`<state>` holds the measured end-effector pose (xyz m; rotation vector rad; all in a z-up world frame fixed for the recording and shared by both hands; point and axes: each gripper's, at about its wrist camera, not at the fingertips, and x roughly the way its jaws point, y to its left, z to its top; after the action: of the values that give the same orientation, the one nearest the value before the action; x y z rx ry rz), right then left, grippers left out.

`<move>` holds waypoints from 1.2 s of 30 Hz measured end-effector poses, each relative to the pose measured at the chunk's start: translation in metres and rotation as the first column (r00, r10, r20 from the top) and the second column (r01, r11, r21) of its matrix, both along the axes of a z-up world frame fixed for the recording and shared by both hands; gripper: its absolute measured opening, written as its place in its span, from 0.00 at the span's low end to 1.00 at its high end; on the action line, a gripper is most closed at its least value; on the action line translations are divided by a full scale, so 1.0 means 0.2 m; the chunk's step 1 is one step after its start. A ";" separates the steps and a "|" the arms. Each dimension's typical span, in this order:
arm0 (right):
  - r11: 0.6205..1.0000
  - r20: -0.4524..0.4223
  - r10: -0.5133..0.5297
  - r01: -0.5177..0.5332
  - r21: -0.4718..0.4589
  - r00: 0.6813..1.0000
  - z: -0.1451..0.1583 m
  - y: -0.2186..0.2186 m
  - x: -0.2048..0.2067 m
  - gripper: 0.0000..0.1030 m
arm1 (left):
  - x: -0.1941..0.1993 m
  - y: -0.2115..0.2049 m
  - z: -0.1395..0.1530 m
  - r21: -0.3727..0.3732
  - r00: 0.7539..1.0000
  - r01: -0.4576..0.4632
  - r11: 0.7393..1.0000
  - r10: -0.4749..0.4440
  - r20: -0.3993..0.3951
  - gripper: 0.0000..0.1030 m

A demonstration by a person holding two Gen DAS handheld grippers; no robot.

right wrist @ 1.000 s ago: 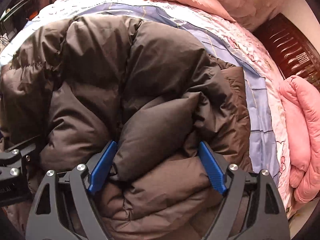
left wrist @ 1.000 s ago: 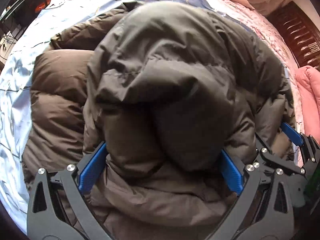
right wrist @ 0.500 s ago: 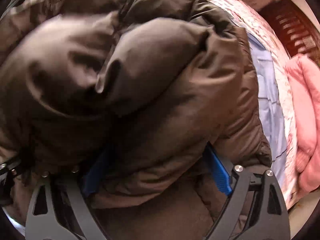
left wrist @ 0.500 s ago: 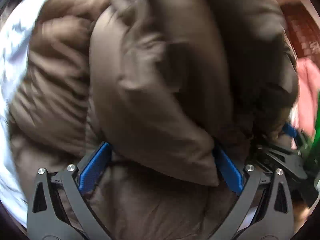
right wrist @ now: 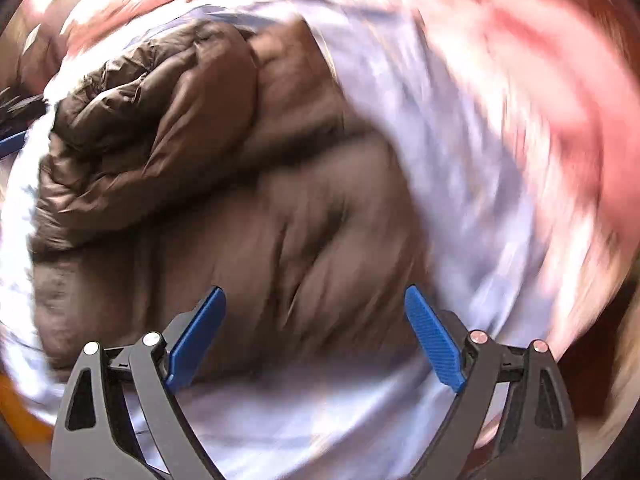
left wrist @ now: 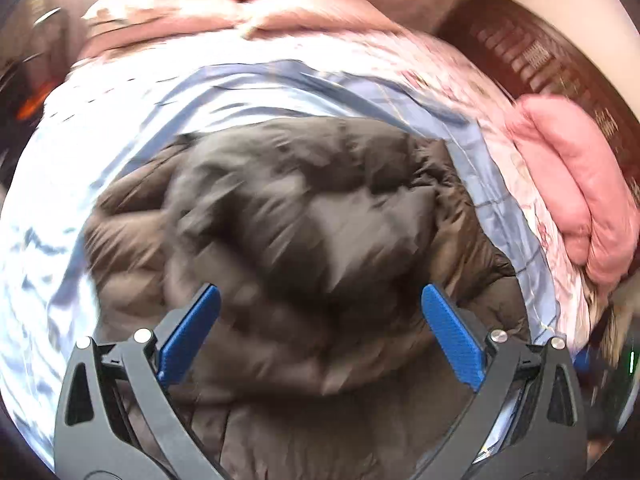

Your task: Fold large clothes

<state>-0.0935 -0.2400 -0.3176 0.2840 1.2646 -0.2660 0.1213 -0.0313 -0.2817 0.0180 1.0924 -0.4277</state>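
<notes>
1. The left gripper [left wrist: 320, 332] stands wide open above the brown puffer jacket [left wrist: 304, 240]; nothing lies between its blue pads [left wrist: 450, 338], and whether they brush the fabric cannot be told through the blur.
2. The right gripper [right wrist: 316, 334] is also spread wide and empty, over the jacket's [right wrist: 224, 200] near right edge, with bare sheet beneath its base.
3. The jacket lies bunched in a thick mound on the pale blue bedsheet [left wrist: 240, 92], near the middle of the bed, with a pink quilt [left wrist: 576, 192] at the far right.
4. Risk: the padding is springy and slick, so, held by nothing, the folded layers may puff up and slide apart, undoing the fold.
5. Risk: both views are smeared by fast motion; a hasty re-grip could pinch the sheet along with the jacket, or catch only the top layer and drag the mound askew.
</notes>
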 end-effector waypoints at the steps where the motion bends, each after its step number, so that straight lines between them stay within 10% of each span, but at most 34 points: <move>1: 0.996 0.007 -0.061 0.060 0.072 0.998 -0.04 0.03 -0.08 0.89 | 0.07 -0.06 -0.01 0.000 1.000 0.020 1.000 -0.020 0.004 0.98; 6: 0.898 -0.161 -0.266 0.305 0.316 0.950 -0.44 0.29 -0.22 0.90 | 0.27 -0.33 -0.26 0.114 0.996 0.092 0.989 -0.092 -0.013 0.98; 11: 0.861 -0.065 -0.361 0.359 0.361 0.930 -0.62 0.52 -0.17 0.90 | 0.22 -0.35 -0.33 0.211 0.981 0.183 0.960 -0.192 0.024 0.98; 17: 0.759 -0.050 -0.510 0.477 0.444 0.858 -0.76 0.53 -0.17 0.92 | 0.26 -0.33 -0.39 0.185 0.973 0.227 0.956 -0.232 0.004 0.98; 22: 0.751 -0.001 -0.541 0.483 0.449 0.841 -0.77 0.55 -0.15 0.91 | 0.29 -0.33 -0.43 0.173 0.973 0.229 0.958 -0.232 0.000 0.98; 27: 0.724 0.059 -0.561 0.455 0.518 0.826 -0.77 0.56 -0.09 0.29 | 0.26 -0.34 -0.44 0.181 0.970 0.237 0.954 -0.243 0.007 0.98; 36: 0.779 0.129 -0.517 0.403 0.480 0.846 -0.53 0.59 -0.06 0.13 | 0.25 -0.28 -0.34 0.206 0.968 0.248 0.947 -0.252 -0.003 0.98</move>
<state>-0.1049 -0.1218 -0.4234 1.0033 0.9673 -0.3527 0.1708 -0.0874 -0.3494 0.3465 1.1113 -0.5395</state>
